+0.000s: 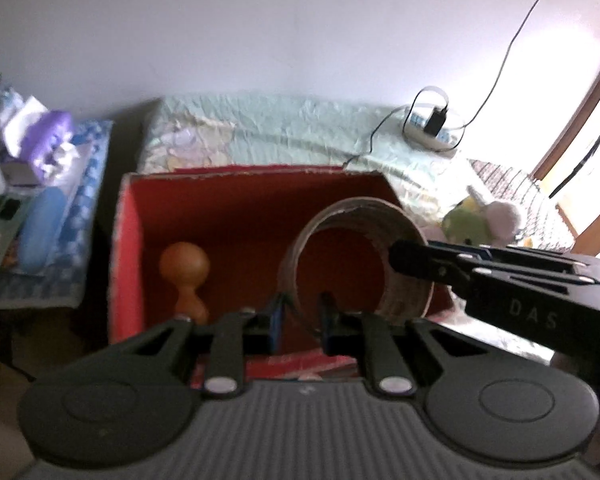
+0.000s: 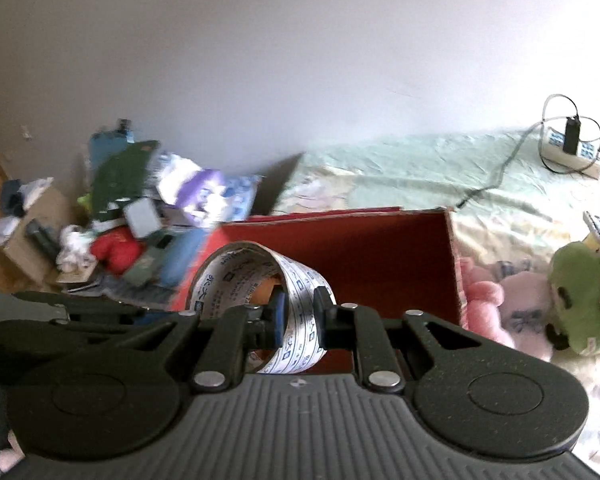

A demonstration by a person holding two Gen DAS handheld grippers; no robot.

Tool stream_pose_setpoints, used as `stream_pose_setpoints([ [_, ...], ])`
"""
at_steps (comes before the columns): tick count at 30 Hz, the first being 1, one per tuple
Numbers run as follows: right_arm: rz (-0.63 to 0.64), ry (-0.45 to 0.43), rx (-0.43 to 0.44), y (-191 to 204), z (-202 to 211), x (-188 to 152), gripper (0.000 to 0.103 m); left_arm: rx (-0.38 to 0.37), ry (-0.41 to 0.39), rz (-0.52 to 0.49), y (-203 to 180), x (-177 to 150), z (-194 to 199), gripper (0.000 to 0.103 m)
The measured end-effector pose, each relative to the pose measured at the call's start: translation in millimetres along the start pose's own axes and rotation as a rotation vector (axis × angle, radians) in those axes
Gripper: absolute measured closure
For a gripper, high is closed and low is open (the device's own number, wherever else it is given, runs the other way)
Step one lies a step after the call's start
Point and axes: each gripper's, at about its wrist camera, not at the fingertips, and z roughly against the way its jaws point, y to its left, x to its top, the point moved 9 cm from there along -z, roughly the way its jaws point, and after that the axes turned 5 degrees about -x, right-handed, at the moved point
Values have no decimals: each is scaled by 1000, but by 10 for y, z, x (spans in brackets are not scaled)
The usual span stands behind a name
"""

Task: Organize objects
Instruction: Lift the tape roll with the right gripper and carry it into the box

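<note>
Holding the tape roll [image 2: 260,312] over the red box [image 1: 236,208], I see both grippers closed on its wall: the left gripper [image 1: 300,316] low, the right gripper [image 2: 298,312] from the side. Its ring is printed white-blue. A wooden stamp [image 1: 185,276] stands inside at the left wall, with free floor beside it.

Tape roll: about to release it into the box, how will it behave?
Likely stiff: the tape roll looks round though pinched by left gripper and right gripper. Hollow, so probably light. Set on edge, it could roll.
</note>
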Motion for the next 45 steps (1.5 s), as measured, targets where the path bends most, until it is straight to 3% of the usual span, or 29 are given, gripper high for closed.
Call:
stream_pose_setpoints([
  [12, 14, 198, -108, -519, -976, -23, 87, 10, 220, 36, 237, 120, -1323, 92],
  [21, 114, 227, -134, -537, -1156, 121, 87, 9, 291, 143, 388, 190, -1711, 88],
  [23, 122, 215, -151, -587, -1172, 166, 83, 10, 307, 151, 389, 169, -1735, 83],
  [24, 122, 208, -154, -613, -1169, 189, 80, 9, 306, 150, 382, 162, -1718, 78],
  [31, 56, 226, -63, -700, -1096, 255, 81, 21, 275, 200, 475, 160, -1665, 81],
  [40, 52, 313, 100, -343, -1122, 165, 85, 174, 110, 186, 769, 234, -1065, 81],
  [45, 86, 368, 165, -16, -1264, 24, 84, 250, 75, 170, 946, 256, -930, 84],
])
